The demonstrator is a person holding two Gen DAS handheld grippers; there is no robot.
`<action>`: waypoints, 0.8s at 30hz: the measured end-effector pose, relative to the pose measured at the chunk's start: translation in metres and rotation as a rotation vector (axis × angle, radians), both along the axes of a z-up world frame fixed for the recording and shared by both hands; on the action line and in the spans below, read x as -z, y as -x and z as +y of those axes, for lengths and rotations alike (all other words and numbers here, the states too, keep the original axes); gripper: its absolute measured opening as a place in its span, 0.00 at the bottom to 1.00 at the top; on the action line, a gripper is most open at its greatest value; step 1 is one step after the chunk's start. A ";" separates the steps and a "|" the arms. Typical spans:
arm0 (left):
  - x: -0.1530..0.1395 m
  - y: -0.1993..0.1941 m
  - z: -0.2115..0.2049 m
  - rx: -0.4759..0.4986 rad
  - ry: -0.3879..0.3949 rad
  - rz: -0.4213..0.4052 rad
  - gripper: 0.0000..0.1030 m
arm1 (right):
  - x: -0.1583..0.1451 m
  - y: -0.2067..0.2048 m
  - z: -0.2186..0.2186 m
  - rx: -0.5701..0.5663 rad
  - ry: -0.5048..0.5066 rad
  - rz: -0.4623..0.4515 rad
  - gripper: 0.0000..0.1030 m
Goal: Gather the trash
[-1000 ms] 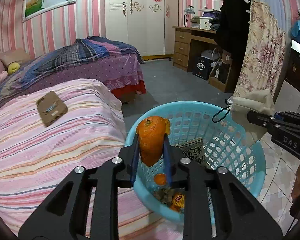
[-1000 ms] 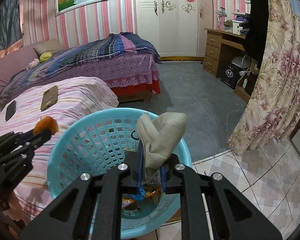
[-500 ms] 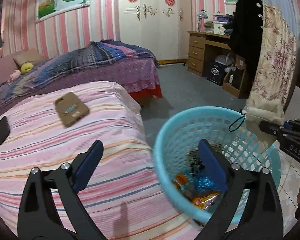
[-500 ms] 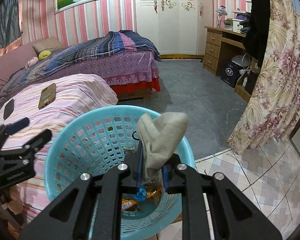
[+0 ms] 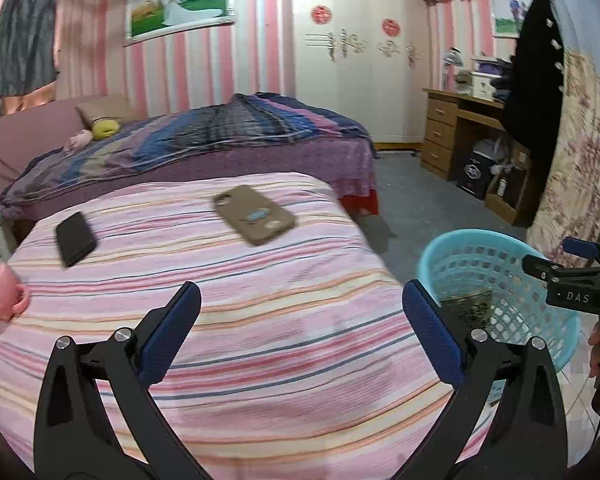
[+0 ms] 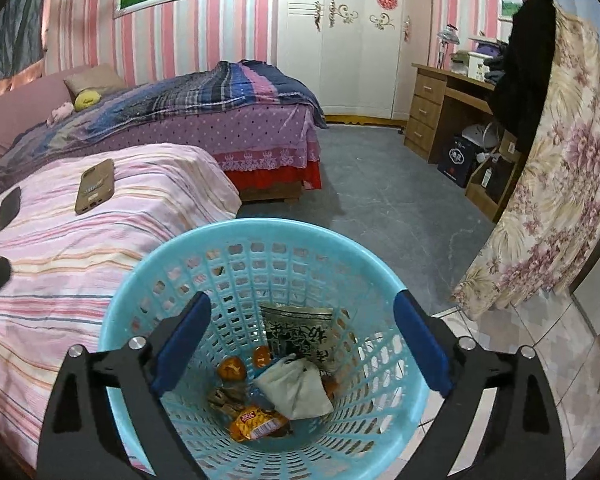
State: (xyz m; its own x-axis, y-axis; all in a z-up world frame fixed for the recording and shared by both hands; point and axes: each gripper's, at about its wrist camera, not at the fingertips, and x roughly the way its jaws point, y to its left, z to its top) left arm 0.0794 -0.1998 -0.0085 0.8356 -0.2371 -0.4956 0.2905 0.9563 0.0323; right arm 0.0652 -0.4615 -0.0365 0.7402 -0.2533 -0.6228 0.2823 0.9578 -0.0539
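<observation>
The striped bed (image 5: 228, 320) filled most of the left wrist view, with the blue basket (image 6: 260, 236) standing on the floor just beside its corner. The right gripper (image 6: 300, 340) hung over the basket mouth, jaws spread wide and empty. The left gripper (image 5: 300, 328) hovered over the bedspread, likewise wide apart and holding nothing.

The step in hand looked like a sweep for remaining trash, and doing it well meant sorting belongings from litter. The brown phone case (image 5: 254, 215) and the black phone (image 5: 76, 239) on the bed were probably not trash and ought to be left alone. The pink object (image 5: 4, 294) at the bed's left edge was too blurred to identify, so it deserved a closer look before any grasp.

Only the right wrist view showed the basket's contents: a dark printed packet (image 6: 300, 334), a pale crumpled cloth (image 6: 294, 388), a snack wrapper (image 6: 258, 424) and orange peel pieces (image 6: 230, 368) at the bottom. Only the left wrist view showed the pink object and the right gripper from the side, above the basket's far rim.
</observation>
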 end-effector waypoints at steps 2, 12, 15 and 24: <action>-0.005 0.006 0.020 -0.029 0.013 -0.011 0.95 | -0.002 0.000 0.006 -0.008 0.005 -0.001 0.90; -0.004 0.035 0.097 -0.119 0.031 -0.006 0.95 | -0.024 0.014 0.054 -0.067 -0.004 -0.065 0.95; 0.000 0.043 0.118 -0.147 0.041 0.001 0.95 | -0.030 0.018 0.074 -0.082 -0.003 -0.085 0.95; 0.016 0.062 0.162 -0.209 0.044 0.019 0.95 | -0.030 0.040 0.135 -0.144 0.024 -0.141 0.95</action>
